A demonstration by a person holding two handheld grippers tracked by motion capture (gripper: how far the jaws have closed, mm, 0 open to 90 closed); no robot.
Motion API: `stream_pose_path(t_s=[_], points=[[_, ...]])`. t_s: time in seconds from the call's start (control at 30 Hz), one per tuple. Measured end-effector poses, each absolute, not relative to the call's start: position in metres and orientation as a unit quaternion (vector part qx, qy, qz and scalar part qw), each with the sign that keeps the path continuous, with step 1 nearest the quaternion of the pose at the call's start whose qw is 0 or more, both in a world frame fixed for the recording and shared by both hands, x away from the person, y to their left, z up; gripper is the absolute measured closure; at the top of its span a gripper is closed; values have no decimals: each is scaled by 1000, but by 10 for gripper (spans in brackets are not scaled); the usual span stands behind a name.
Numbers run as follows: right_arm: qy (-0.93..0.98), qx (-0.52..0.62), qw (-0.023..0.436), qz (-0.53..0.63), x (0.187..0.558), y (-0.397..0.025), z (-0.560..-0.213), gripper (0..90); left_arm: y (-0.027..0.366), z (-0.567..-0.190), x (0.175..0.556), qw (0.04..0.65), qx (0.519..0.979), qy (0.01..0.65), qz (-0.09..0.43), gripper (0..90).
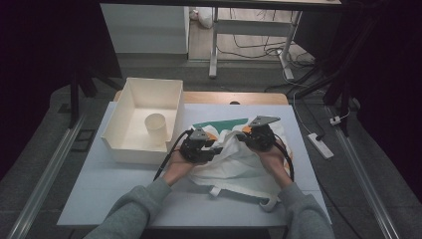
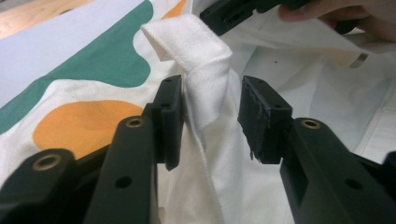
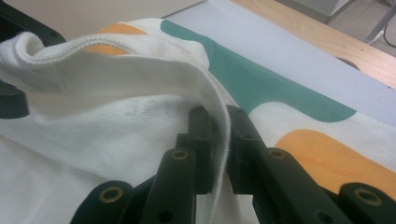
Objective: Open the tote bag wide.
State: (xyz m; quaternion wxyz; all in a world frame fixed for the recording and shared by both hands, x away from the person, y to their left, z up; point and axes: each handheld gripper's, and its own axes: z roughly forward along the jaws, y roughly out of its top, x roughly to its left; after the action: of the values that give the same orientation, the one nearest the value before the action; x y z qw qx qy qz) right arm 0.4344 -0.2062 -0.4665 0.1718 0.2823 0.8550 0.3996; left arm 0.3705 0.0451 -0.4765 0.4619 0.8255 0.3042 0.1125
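Open box (image 1: 130, 130) beside cloth bag (image 1: 234, 164)

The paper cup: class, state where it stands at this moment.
In the high view the paper cup stands upright inside the white open box at the table's left, near the box's right wall, left of the tote bag.

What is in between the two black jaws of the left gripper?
In the left gripper view, a raised fold of the white cloth bag stands between the open jaws of the left gripper. It touches one jaw; a gap stays beside the other.
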Motion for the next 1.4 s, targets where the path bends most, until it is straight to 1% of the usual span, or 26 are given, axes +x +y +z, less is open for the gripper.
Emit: stream_pose_path(t_s=[0.13,0.33,0.6,0.97,1.4], points=[[857,283,171,397,435,-206,-468,813,45,-472,366,463,827,295,123,527],[859,288,163,392,437,-207,-474,811,51,-453,352,479,822,275,137,496],[860,292,157,389,438,-208,-477,807,57,-438,334,485,827,252,133,465],[859,294,152,391,439,-209,-479,802,40,-445,325,469,846,227,111,445],[859,297,149,390,439,-210,-481,798,24,-459,321,436,871,205,92,424]])
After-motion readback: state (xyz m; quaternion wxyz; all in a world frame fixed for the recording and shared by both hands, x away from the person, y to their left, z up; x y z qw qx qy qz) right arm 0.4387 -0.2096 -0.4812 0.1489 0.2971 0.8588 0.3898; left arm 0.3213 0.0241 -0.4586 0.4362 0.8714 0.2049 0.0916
